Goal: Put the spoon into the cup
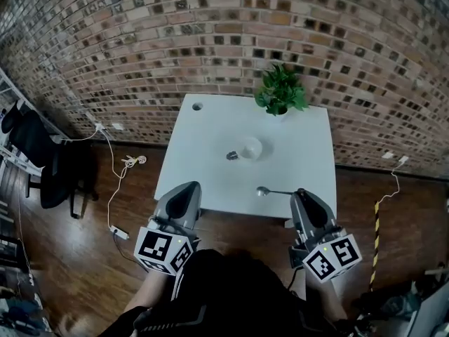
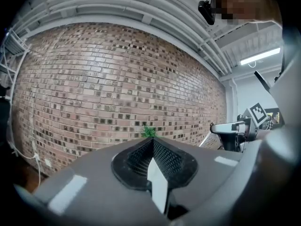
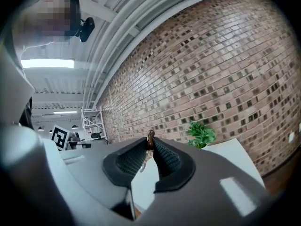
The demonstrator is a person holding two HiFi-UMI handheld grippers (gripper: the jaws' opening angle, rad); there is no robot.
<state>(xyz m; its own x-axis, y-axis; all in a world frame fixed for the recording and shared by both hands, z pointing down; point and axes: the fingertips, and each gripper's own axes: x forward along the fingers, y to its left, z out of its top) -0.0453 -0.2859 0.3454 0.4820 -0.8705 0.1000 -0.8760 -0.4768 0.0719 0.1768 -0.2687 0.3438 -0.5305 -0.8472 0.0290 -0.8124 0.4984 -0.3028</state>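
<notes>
A brick wall (image 1: 210,34) closes off the far side, and a dark wooden floor (image 1: 77,258) runs round a white table (image 1: 203,174) set against it. A black chair (image 1: 49,163) and some loose cables (image 1: 112,188) lie on the floor off to the left, well away from the work. A potted plant (image 1: 280,91) stands at the table's far edge, right of middle. The person is at the near edge with both tools held out about level. The left gripper (image 1: 189,186) has its jaws pressed together on nothing and hangs over the near-left corner. The right gripper (image 1: 300,194) is clamped on the handle of the spoon (image 1: 270,192), whose bowl sticks out leftward over the near strip of the tabletop. The white cup (image 1: 250,147) sits near the middle of the table, apart from the spoon and between it and the plant. From here I cannot tell whether it stands upright or lies on its side. By my reading the spoon is in hand, and what is left is carrying it to the cup and letting it go inside. The stretch of tabletop between spoon and cup is bare, so the way in looks open. The plant just beyond the cup is the one thing to catch on an overshoot, and the near edge lies right under the right gripper.
</notes>
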